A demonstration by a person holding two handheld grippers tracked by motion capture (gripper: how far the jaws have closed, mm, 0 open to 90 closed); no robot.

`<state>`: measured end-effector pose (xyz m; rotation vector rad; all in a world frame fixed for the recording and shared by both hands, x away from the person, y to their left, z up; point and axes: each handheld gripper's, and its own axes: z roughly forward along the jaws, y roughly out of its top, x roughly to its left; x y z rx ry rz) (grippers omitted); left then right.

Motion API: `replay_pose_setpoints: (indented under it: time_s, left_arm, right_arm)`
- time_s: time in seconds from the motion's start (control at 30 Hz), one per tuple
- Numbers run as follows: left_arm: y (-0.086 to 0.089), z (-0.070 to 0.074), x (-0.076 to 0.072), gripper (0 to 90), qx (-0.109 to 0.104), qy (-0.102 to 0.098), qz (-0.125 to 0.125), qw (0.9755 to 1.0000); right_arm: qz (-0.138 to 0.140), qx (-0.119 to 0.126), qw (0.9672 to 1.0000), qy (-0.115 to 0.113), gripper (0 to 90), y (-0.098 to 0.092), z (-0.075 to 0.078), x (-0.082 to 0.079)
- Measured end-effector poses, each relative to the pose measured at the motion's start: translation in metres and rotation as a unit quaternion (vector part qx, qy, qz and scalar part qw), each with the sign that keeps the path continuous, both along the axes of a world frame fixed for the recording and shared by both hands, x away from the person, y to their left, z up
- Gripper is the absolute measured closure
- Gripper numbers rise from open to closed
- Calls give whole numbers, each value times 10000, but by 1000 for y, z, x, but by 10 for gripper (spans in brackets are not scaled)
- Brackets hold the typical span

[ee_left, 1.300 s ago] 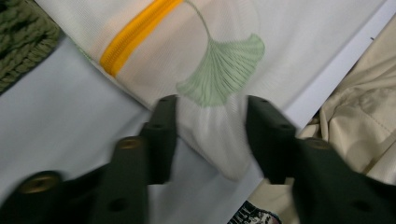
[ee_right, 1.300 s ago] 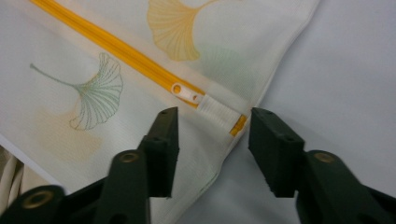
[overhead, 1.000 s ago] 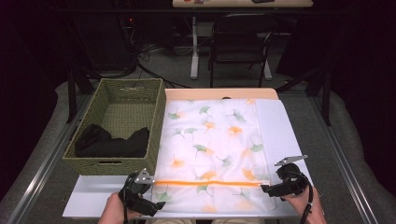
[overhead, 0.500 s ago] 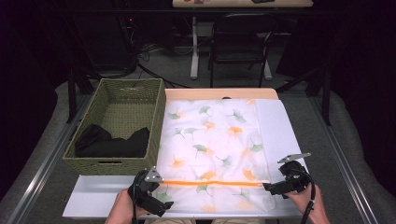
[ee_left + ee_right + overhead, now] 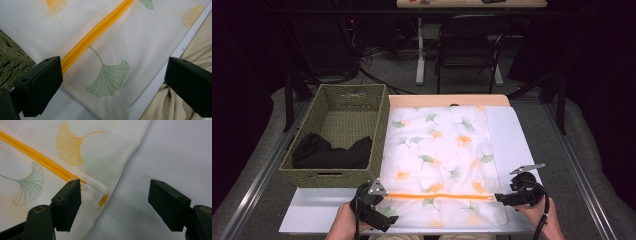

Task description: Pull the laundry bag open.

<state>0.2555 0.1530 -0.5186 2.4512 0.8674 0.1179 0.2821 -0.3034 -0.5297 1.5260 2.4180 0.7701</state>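
A white mesh bag (image 5: 437, 150) printed with ginkgo leaves lies flat on the table, with an orange zipper (image 5: 437, 196) running across its near end. My left gripper (image 5: 384, 216) is open over the bag's near left corner; a green leaf (image 5: 107, 77) and the zipper (image 5: 97, 30) lie between its jaws. My right gripper (image 5: 501, 198) is open at the bag's right edge. Its left jaw hangs over the zipper's end (image 5: 93, 192), where a white tab covers the slider. The bag's edge (image 5: 125, 167) runs between the jaws.
A green wicker basket (image 5: 337, 107) holding black cloth (image 5: 332, 152) stands left of the bag, touching its edge. A white sheet (image 5: 507, 135) covers the table under the bag. The table's front edge is just behind both grippers. A chair (image 5: 467, 45) stands beyond the table.
My left gripper has moved right, from off the bag onto its near left corner, and has turned. The right gripper has barely shifted. The bag lies as before.
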Motion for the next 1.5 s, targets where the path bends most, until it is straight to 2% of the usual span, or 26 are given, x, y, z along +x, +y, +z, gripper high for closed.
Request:
replay_pose_setpoints:
  time_s: [0.13,0.2,0.27,0.3,0.37,0.4,0.57,0.63,0.73,0.83,0.97,1.03,1.1,1.27,1.5]
  left_arm:
    - [0,-1,1,0,16,36,-9,10000]
    - [-1,-1,1,0,52,19,-27,10000]
    - [-1,-2,0,3,53,24,-24,10000]
    - [-1,-2,0,8,53,24,-24,10000]
    - [-2,-3,1,18,77,38,-70,9999]
    - [-3,-3,0,21,51,60,-49,10000]
    - [-4,-4,-2,40,68,-35,-40,10000]
    - [-4,-4,-1,47,69,-51,-64,9999]
    - [-3,-4,-1,55,39,-63,-102,9999]
    - [-3,-4,-2,70,-55,-46,-125,9999]
    - [-3,-4,-3,93,-118,-130,-111,9998]
    - [-3,-3,-3,97,-123,-173,-157,9997]
    - [-4,-3,-3,98,-137,-125,-179,9997]
    - [-7,-1,-2,98,-189,22,-179,9997]
    - [-13,3,1,99,-151,6,-279,9995]
  right_arm:
    - [-150,-37,9998,129,169,1,-2,2]
    - [-148,-93,9997,144,171,2,-3,2]
    - [-140,-93,9998,125,250,2,-3,3]
    - [-140,-93,9998,125,250,2,-3,3]
    - [-195,-110,9996,174,367,4,-5,3]
    - [-155,-110,9997,164,391,4,-5,4]
    - [-138,89,9996,220,517,7,-5,3]
    - [-166,174,9994,258,554,8,-5,2]
    - [-133,170,9994,265,589,12,-6,2]
    - [-178,213,9992,285,617,12,-6,2]
    - [-162,156,9994,249,638,12,-8,1]
    - [-192,214,9994,199,644,12,-9,0]
    - [-278,276,9991,174,647,10,-10,-1]
    - [-316,219,9991,205,643,12,-9,0]
    - [-232,55,9996,118,658,15,-8,-2]
